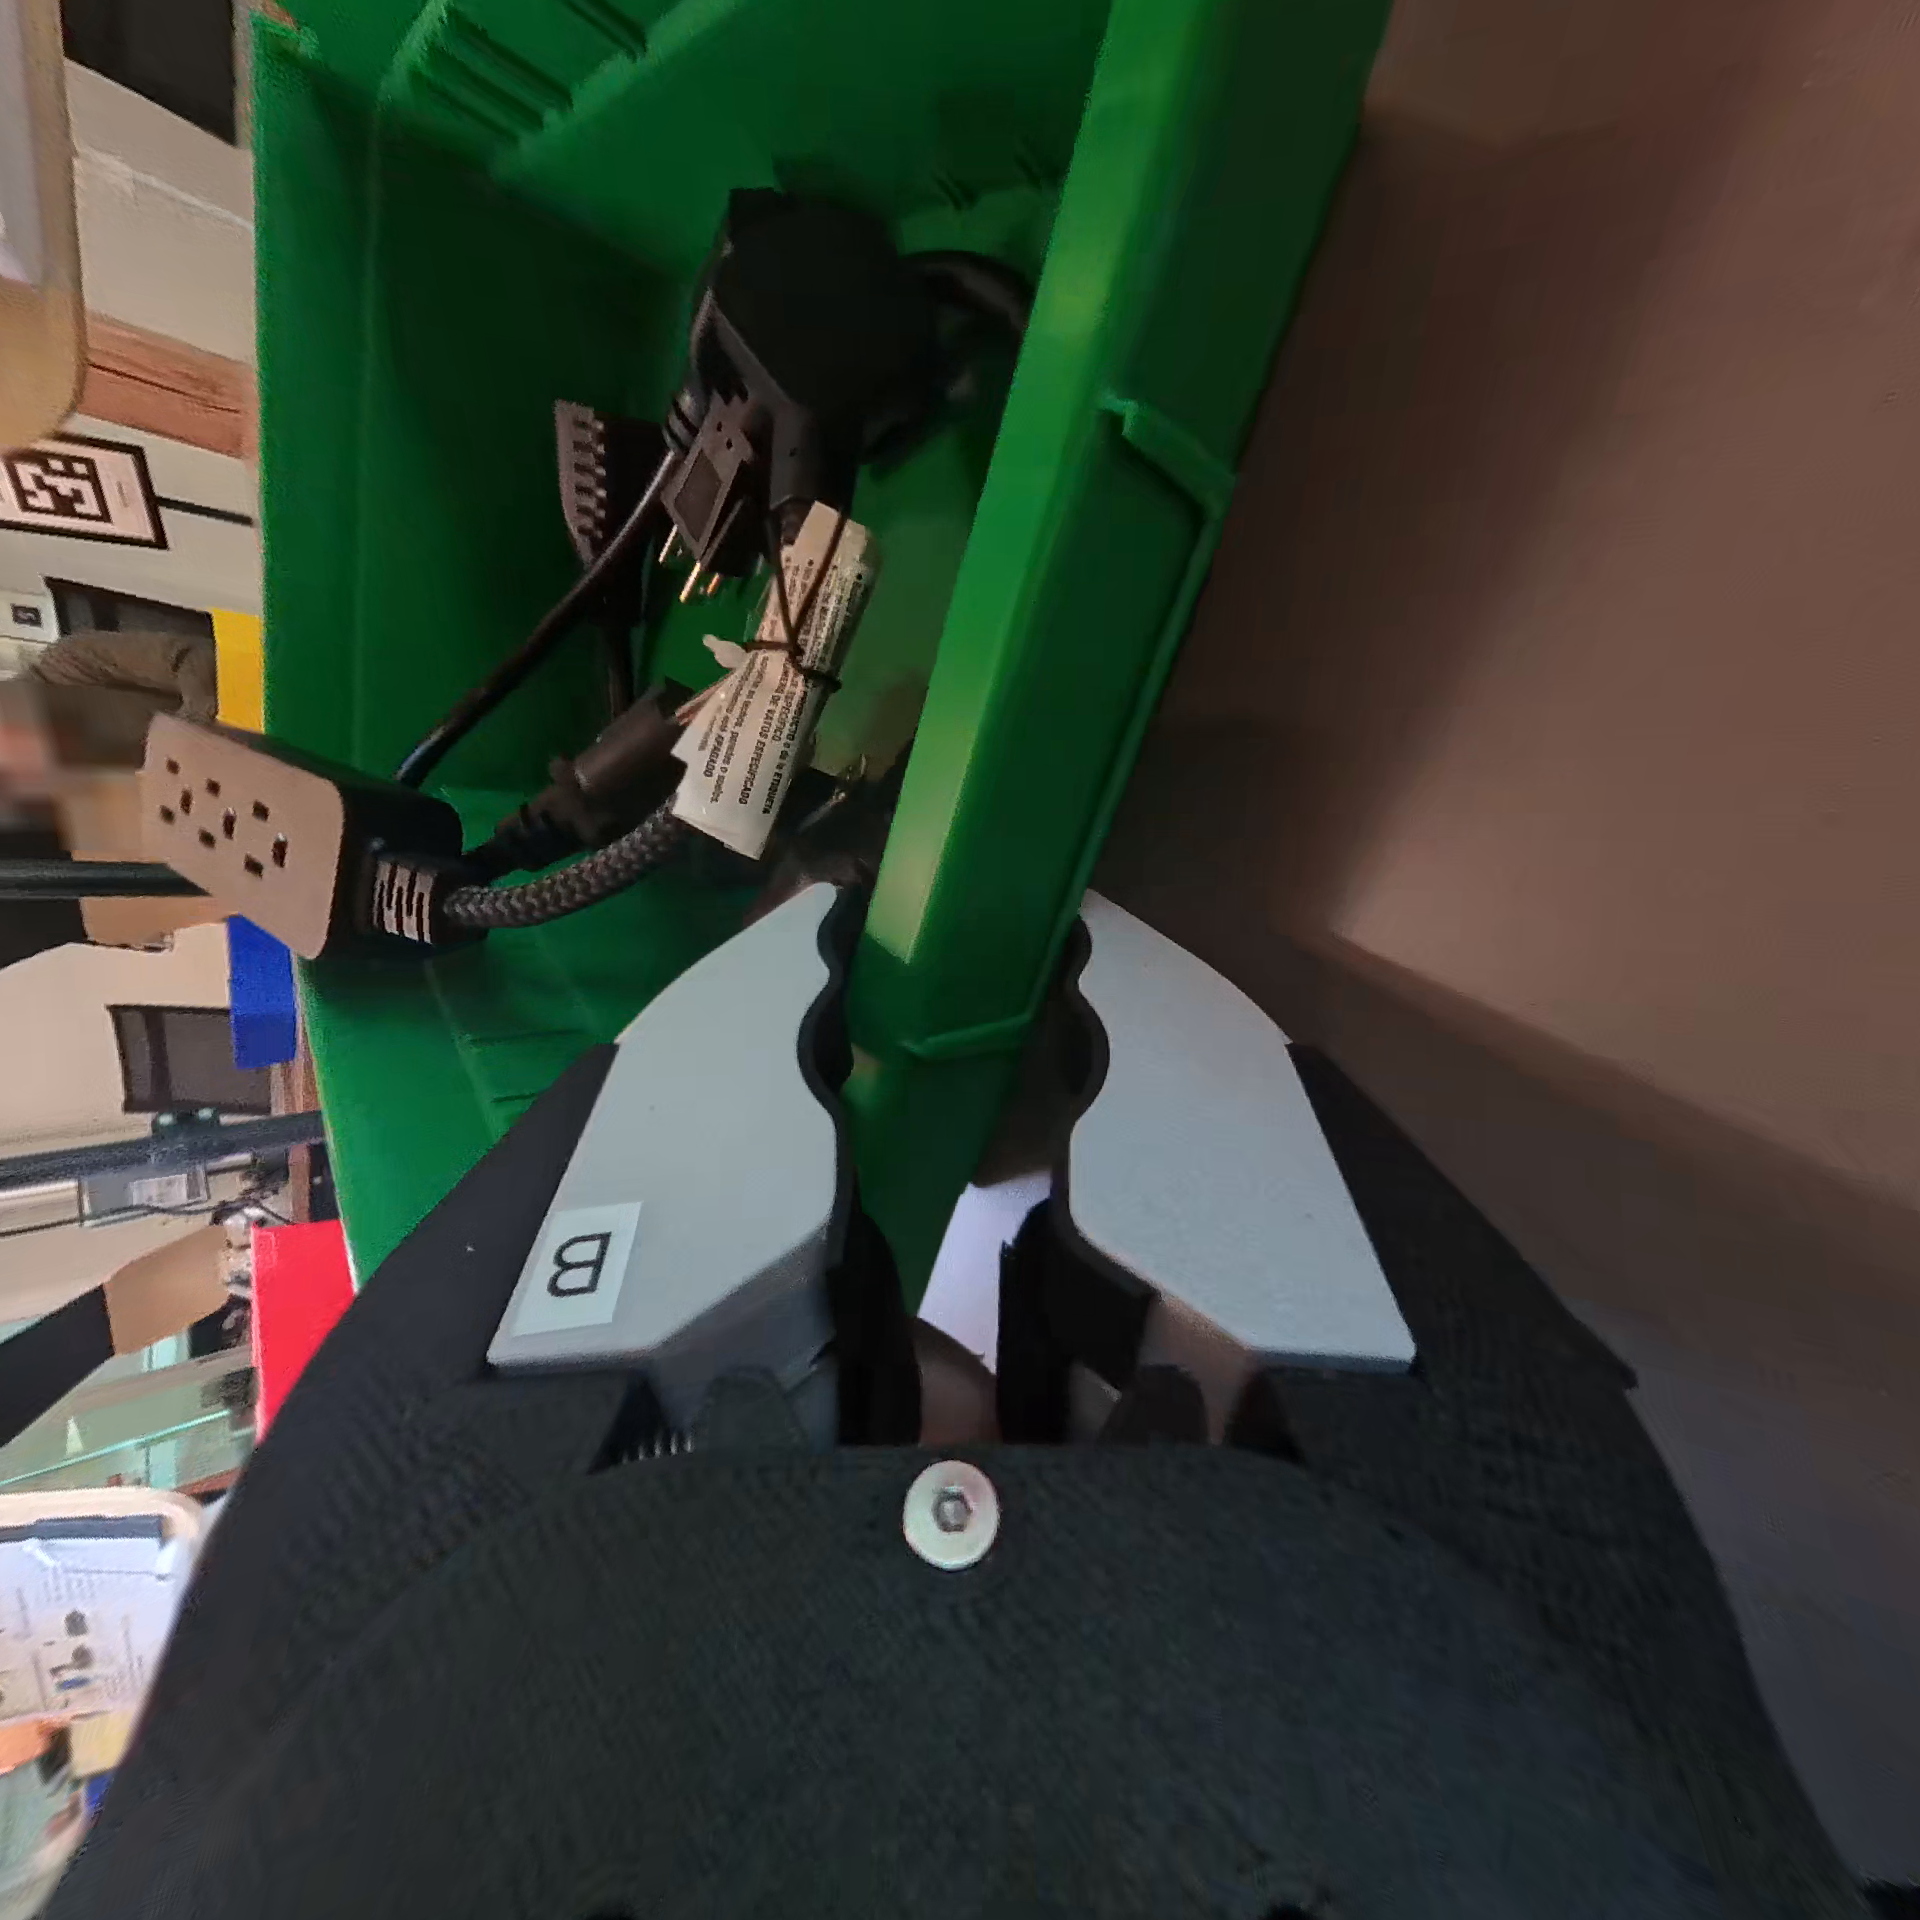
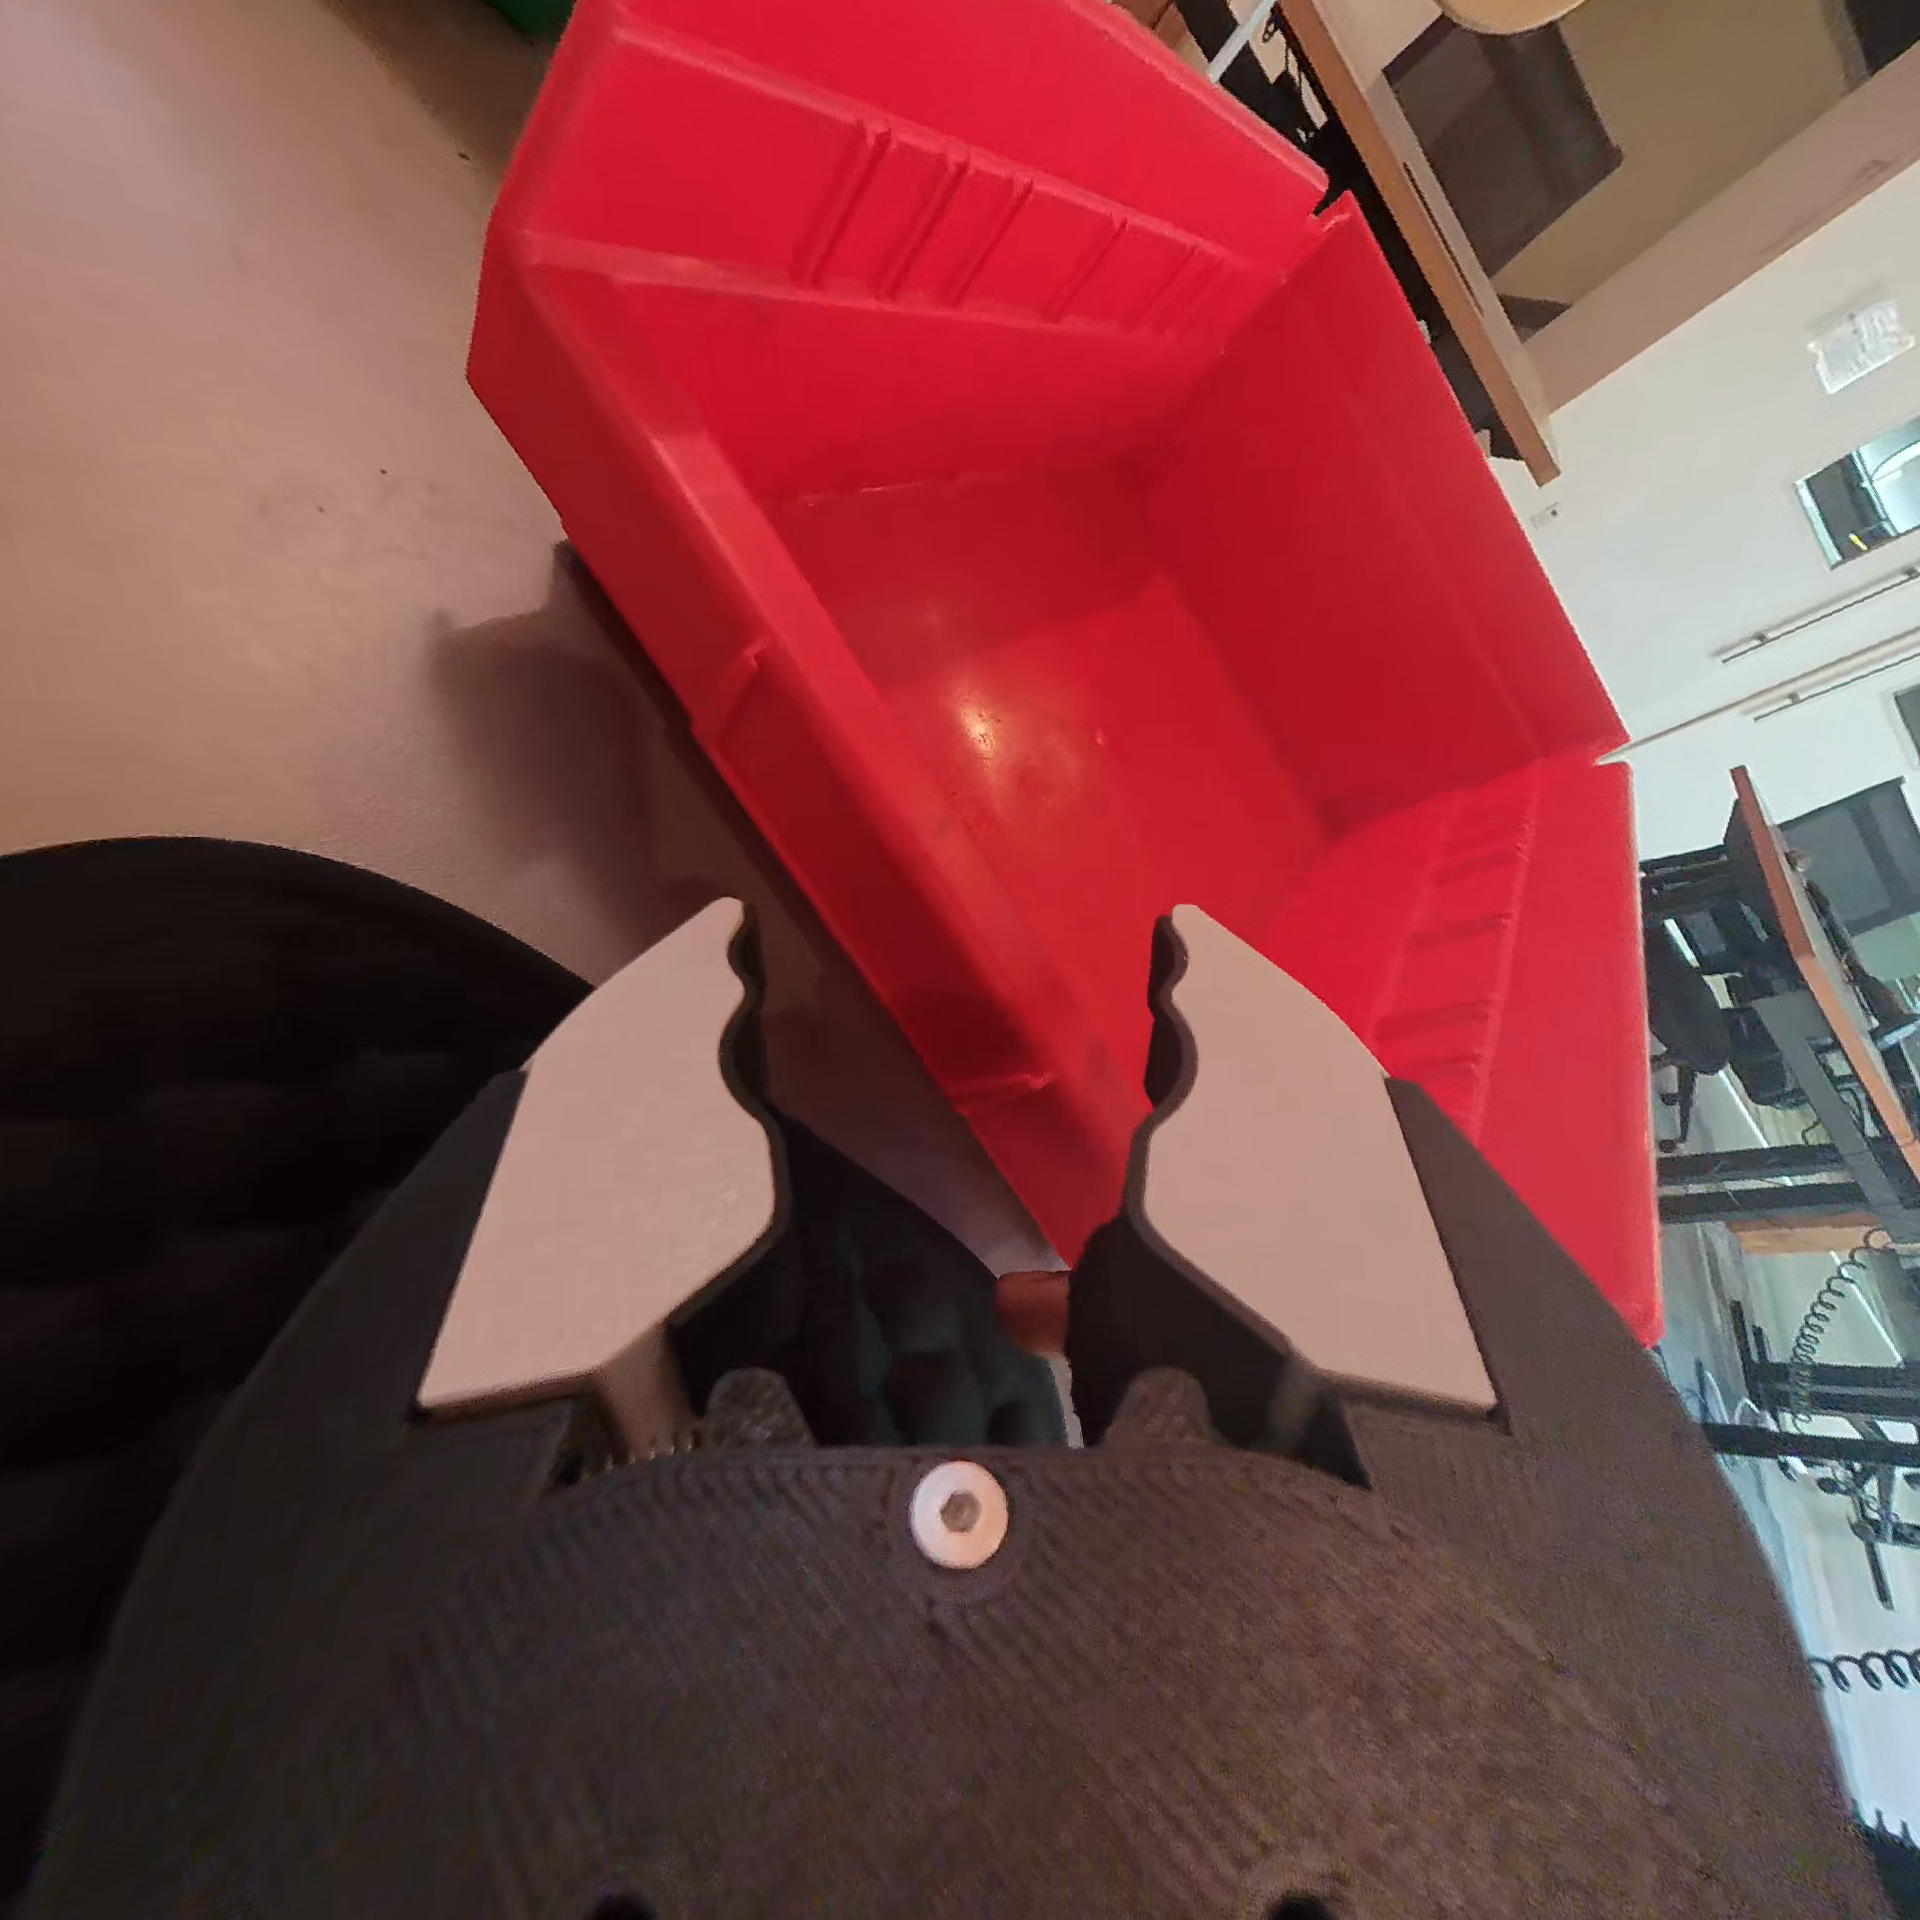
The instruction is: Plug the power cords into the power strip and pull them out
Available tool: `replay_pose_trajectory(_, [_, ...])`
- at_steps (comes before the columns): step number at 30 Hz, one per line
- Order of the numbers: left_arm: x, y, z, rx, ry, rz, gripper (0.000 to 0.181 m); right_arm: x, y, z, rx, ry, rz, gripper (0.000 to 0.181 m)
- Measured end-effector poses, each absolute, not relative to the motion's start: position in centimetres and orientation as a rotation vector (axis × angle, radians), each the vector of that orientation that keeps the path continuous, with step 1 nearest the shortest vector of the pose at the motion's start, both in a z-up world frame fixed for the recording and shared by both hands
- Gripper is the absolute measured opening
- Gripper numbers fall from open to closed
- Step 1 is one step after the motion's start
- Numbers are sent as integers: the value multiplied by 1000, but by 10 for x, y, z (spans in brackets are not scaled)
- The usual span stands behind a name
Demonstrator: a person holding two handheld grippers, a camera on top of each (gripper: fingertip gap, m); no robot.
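Left tongs (image 1: 961, 935) straddle green bin (image 1: 1049, 644) wall, grip unclear.

The green bin (image 1: 1049, 644) looks like smooth, slightly glossy moulded plastic. Inside it, the power strip (image 1: 244, 831) has a matt face, its cable (image 1: 561, 883) a woven braided sleeve, and a paper tag (image 1: 769, 707) lies beside it. The red bin (image 2: 1039, 582) is glossy plastic on a matt tabletop (image 2: 239, 468). The right gripper (image 2: 956, 1039) has rough, ridged black plastic and smooth grey fingers (image 2: 634, 1122).

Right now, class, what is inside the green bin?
The green bin holds a power strip with a braided cord, a black plug and a paper tag. Its floor beneath the cords is covered.
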State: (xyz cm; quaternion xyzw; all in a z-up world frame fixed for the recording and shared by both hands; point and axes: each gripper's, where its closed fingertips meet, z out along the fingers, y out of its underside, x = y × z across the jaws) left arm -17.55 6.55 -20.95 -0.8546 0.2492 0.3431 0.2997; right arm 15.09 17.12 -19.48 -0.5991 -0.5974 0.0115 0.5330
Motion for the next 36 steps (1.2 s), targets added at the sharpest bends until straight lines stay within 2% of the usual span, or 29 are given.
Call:
replay_pose_trajectory(16, [-205,32,-208,-2266,544,913,42,151,172,-200,-1436,-1443,-4,60])
replay_pose_trajectory(24, [-212,11,-209,-2292,511,910,42,151,172,-199,-1420,-1444,-18,59])
replay_pose_trajectory(36, [-214,-24,-207,-2241,492,920,44,149,174,-192,-1362,-1433,-43,71])
